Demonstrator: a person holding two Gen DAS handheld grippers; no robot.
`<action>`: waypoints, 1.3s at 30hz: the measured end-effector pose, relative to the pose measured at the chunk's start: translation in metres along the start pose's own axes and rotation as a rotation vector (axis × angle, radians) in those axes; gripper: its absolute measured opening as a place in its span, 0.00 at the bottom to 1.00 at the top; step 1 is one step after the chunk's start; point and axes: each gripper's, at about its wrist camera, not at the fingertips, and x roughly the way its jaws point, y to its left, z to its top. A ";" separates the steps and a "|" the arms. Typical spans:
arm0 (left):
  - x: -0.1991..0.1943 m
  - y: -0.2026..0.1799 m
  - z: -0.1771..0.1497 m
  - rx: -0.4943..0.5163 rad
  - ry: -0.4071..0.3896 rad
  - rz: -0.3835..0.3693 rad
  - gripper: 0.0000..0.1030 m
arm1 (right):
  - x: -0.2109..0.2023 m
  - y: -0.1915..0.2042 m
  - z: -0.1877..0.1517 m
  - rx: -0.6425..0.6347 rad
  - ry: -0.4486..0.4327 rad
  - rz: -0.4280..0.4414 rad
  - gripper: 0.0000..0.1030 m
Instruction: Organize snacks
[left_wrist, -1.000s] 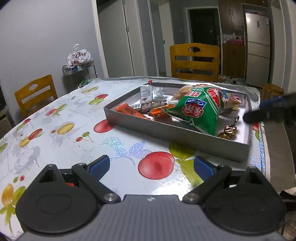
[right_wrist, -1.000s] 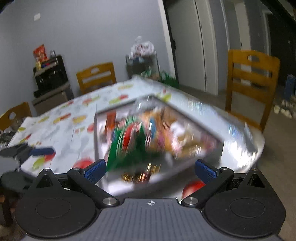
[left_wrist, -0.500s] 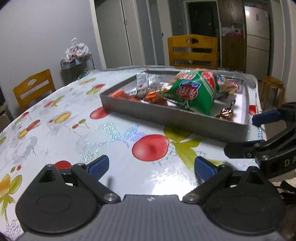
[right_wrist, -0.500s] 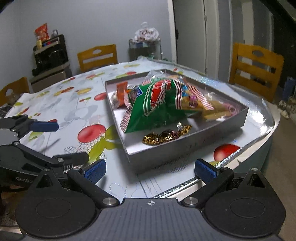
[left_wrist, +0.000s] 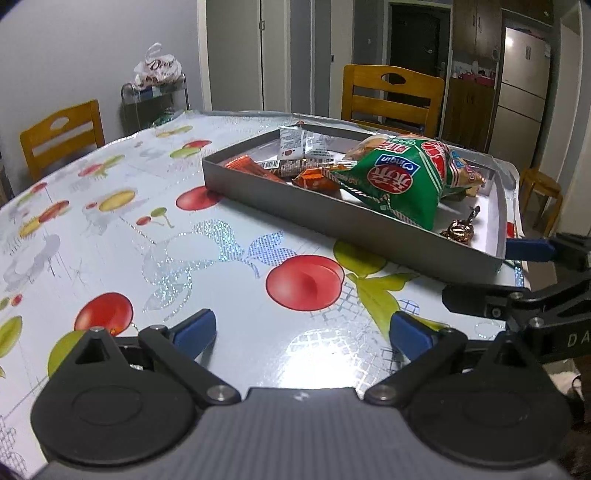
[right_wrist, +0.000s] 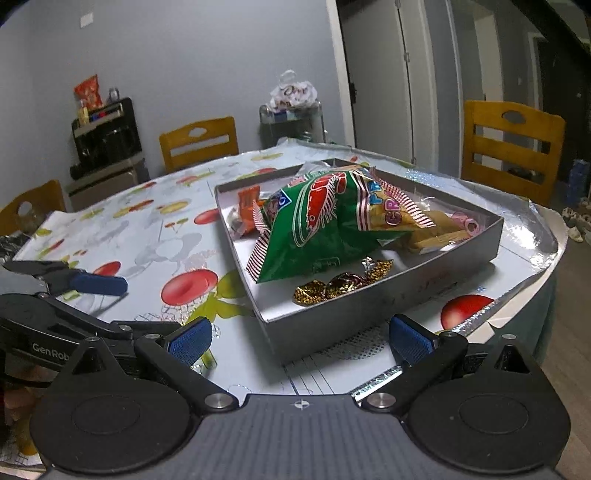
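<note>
A grey box tray (left_wrist: 295, 206) (right_wrist: 399, 291) stands on the fruit-print table. In it lie a green snack bag (left_wrist: 395, 181) (right_wrist: 317, 225), orange wrapped bars (left_wrist: 251, 168) (right_wrist: 247, 206), a white packet (left_wrist: 295, 142) and gold foil candies (left_wrist: 458, 230) (right_wrist: 332, 286). My left gripper (left_wrist: 301, 330) is open and empty over the table, short of the tray's near wall. My right gripper (right_wrist: 299, 336) is open and empty just before the tray's near corner. Each gripper shows in the other's view: the right one at the right edge (left_wrist: 532, 291), the left one at the left edge (right_wrist: 70, 306).
Wooden chairs stand around the table (left_wrist: 391, 96) (left_wrist: 59, 136) (right_wrist: 513, 144). A small cart with a white bag (left_wrist: 159, 70) stands by the wall. A fridge (left_wrist: 521, 92) is at the back right. The table edge with silver trim (right_wrist: 517, 291) runs close to the tray.
Both grippers pulled back from the tray and dropped lower toward the table. The right view went from blurred to steady. Both stay open and empty.
</note>
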 end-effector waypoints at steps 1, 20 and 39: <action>0.000 0.001 0.000 -0.005 0.002 -0.003 0.99 | 0.000 0.000 0.000 0.002 -0.003 0.003 1.00; 0.002 0.002 0.000 -0.013 0.005 -0.003 1.00 | 0.001 0.000 -0.003 -0.011 -0.027 0.010 1.00; 0.002 0.002 0.000 -0.013 0.005 -0.003 1.00 | 0.000 0.001 -0.003 -0.017 -0.027 0.010 1.00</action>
